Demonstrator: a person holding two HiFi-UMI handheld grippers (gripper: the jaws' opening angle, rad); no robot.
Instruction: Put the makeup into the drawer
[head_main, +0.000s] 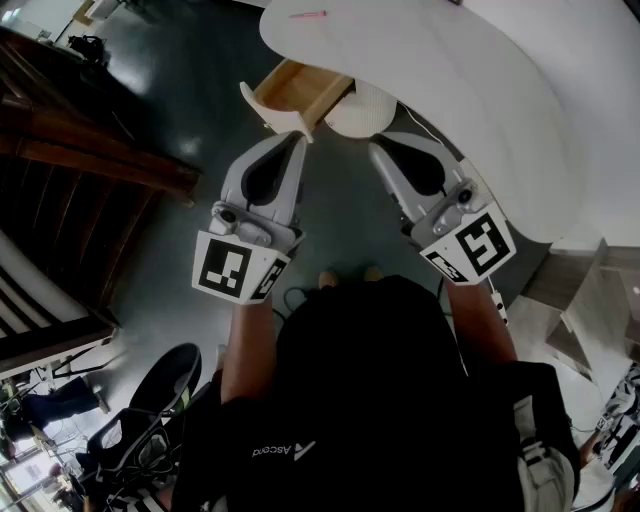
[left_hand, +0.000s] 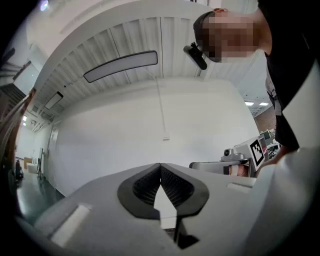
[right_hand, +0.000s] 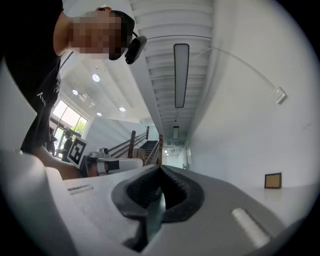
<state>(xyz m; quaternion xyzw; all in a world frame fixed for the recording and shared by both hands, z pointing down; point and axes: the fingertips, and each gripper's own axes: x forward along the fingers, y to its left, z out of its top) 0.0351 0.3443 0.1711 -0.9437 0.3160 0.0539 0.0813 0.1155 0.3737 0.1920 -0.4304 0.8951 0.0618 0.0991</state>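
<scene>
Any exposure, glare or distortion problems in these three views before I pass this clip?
Head view: white table blown out, glare patches on the dark floor, black shirt lacks detail. Left gripper view: heavy fisheye, black corners, ceiling light bowed. Right gripper view: same fisheye, bright windows at left. Both gripper views: mosaic over the face.

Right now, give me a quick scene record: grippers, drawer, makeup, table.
left gripper: shut, nothing held
right gripper: shut, nothing held
drawer: wooden, pulled open below the table edge, nothing visible inside
table: white, curved top
makeup: small pink item on the tabletop, probably it; too small to be sure; not in the drawer
</scene>
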